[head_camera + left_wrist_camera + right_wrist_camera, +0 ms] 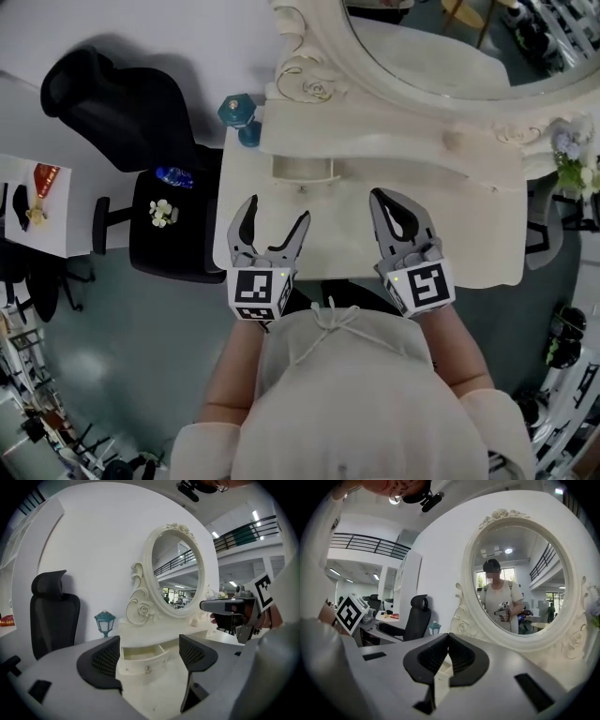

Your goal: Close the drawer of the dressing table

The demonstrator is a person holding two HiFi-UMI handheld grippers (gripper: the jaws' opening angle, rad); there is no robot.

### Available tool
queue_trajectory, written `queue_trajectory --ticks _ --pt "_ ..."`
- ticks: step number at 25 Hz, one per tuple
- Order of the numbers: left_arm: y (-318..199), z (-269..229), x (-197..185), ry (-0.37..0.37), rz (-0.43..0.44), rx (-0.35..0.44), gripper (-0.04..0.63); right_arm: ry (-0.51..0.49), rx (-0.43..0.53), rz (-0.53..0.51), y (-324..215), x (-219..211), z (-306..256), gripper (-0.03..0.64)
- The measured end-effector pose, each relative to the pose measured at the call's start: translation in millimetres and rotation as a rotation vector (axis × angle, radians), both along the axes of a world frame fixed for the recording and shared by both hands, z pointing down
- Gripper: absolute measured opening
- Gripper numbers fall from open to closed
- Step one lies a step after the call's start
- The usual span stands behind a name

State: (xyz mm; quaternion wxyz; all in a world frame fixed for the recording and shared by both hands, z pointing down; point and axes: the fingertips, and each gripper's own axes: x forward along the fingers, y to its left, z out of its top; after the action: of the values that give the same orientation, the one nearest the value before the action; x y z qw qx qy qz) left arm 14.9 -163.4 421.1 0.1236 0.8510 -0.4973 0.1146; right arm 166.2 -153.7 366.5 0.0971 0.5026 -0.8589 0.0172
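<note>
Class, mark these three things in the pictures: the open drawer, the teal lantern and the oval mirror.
drawer point(140, 663), left gripper view, on its front panel.
teal lantern point(104, 621), left gripper view, on its glass body.
oval mirror point(519, 578), right gripper view, on the glass.

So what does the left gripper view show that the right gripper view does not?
Only the left gripper view: the drawer, pulled out, and its knob, between the left gripper's open jaws. Only the right gripper view: the person's reflection in the mirror, above the right gripper's shut jaws. Both: the mirror, the black chair, the teal lamp.
</note>
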Motion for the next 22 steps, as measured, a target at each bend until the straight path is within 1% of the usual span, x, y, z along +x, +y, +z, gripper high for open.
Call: queue_trajectory --ticks 3,8,13,18,20,21,22 --pt "-6 36 12 0.005 -0.041 -0.038 0.400 -0.006 -0.029 -0.049 -14 2 22 0.008" --pt "-11 85 27 0.026 -0.089 -0.078 0.400 -0.018 -0.069 -0.086 -26 8 53 0.008" --pt "-19 125 24 -0.003 -0.159 -0.115 0.400 -0.024 -0.110 -0.097 -33 10 80 0.008" --pt "-30 145 22 -0.015 -0.183 -0.149 0.399 -0.026 -0.128 -0.103 -37 10 94 0.008" --pt "-35 148 22 -0.023 -0.187 -0.150 0.393 -0.029 -0.137 -0.098 -37 12 99 0.008" --pt "-36 150 22 -0.032 -0.194 -0.150 0.379 -0.029 -0.142 -0.096 -37 13 101 0.008" --pt "-38 151 21 -0.044 -0.207 -0.145 0.333 -0.029 -0.147 -0.094 -37 14 103 0.008"
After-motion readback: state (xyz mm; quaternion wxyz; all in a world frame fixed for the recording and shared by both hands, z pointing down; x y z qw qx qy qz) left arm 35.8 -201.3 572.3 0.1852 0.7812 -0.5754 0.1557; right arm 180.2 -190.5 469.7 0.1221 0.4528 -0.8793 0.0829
